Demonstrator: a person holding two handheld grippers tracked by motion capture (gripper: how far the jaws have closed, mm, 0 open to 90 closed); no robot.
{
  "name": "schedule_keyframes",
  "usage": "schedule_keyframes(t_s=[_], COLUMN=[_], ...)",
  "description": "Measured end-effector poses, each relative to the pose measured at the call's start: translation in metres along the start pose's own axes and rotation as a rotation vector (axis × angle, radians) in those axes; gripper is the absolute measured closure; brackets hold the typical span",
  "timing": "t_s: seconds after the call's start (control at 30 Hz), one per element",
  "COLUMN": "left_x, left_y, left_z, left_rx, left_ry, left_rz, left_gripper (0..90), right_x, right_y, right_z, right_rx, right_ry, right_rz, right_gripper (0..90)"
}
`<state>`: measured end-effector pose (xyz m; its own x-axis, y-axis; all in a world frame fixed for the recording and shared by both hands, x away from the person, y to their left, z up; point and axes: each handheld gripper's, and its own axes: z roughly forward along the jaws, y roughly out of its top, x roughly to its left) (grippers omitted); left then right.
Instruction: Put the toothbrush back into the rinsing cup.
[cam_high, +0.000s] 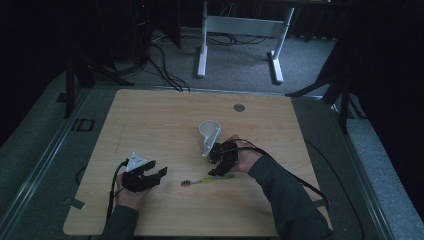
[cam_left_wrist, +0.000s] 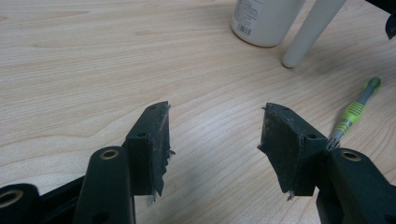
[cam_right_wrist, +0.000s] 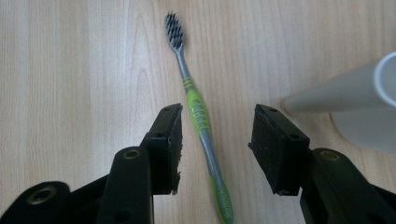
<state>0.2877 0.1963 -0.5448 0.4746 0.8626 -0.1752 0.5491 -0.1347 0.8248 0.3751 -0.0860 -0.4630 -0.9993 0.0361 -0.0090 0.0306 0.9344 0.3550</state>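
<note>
Matt pale wood-grain table (cam_right_wrist: 70, 70) — smooth plastic toothbrush (cam_right_wrist: 198, 112), bristled head; worn, rough-edged tool pads (cam_left_wrist: 285, 140).

In the left gripper view the white bottle (cam_left_wrist: 263, 21) and the pale tube (cam_left_wrist: 310, 31) are cut off by the top edge, and the toothbrush (cam_left_wrist: 354, 112) head sits hidden behind a jaw. In the right gripper view, the pale cup (cam_right_wrist: 369, 112) runs off the right edge.

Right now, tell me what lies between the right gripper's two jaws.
The toothbrush handle runs between the open jaws of the right gripper, touching neither, flat on the table; the right gripper view shows it.
</note>
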Motion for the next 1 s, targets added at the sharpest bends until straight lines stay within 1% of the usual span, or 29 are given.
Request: schedule_keyframes(t_s=[0.4, 0.5, 0.67, 0.8, 0.93, 1.0], left_x=[0.000, 0.000, 0.000, 0.000, 0.000, 0.000], left_y=[0.000, 0.000, 0.000, 0.000, 0.000, 0.000], left_z=[0.000, 0.000, 0.000, 0.000, 0.000, 0.000], left_rx=[0.001, 0.003, 0.003, 0.004, 0.003, 0.003], left_ry=[0.000, 0.000, 0.000, -0.001, -0.001, -0.001], left_rz=[0.002, 0.001, 0.002, 0.001, 0.001, 0.001], left_gripper=[43.1, 43.1, 43.1, 43.1, 43.1, 43.1], right_x=[0.001, 0.002, 0.003, 0.004, 0.003, 0.004], right_y=[0.000, 0.000, 0.001, 0.001, 0.001, 0.001], right_z=[0.009, 0.012, 0.018, 0.020, 0.025, 0.027], right_rx=[0.041, 0.061, 0.086, 0.094, 0.103, 0.113], right_ry=[0.038, 0.048, 0.052, 0.059, 0.062, 0.064], right_rz=[-0.014, -0.025, -0.039, -0.033, -0.040, -0.037], right_gripper=[55.3, 55.5, 57.1, 58.1, 58.7, 58.8])
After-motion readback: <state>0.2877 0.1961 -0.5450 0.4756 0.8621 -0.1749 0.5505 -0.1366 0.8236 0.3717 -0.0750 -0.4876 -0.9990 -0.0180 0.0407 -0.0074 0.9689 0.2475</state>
